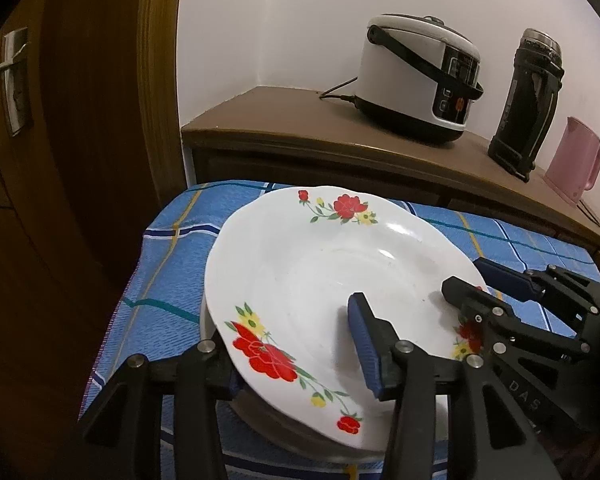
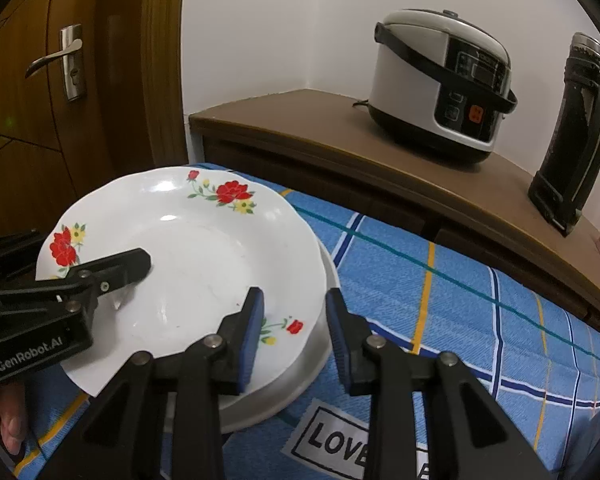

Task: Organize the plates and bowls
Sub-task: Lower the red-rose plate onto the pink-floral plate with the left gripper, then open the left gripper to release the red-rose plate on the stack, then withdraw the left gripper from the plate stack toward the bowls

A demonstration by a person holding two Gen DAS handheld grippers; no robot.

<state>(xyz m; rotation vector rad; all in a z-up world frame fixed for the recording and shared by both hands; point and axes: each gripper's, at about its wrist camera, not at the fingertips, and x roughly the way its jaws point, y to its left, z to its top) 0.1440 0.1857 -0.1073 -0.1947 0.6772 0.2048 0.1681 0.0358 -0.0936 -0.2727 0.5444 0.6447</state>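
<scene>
A white plate with red flowers (image 1: 320, 280) (image 2: 196, 256) rests on top of a plain white dish (image 2: 300, 380) on the blue checked cloth (image 2: 440, 300). My left gripper (image 1: 300, 352) straddles the flowered plate's near rim, one finger over the plate and one under it, apart by a wide gap. My right gripper (image 2: 294, 332) is open, its jaws on either side of the plate's right rim without closing on it. It also shows in the left wrist view (image 1: 496, 280).
A wooden cabinet (image 1: 300, 120) behind the table carries a rice cooker (image 1: 420, 76), a black flask (image 1: 528, 100) and a pink kettle (image 1: 576, 160). A wooden door with a metal handle (image 2: 60, 60) stands at the left.
</scene>
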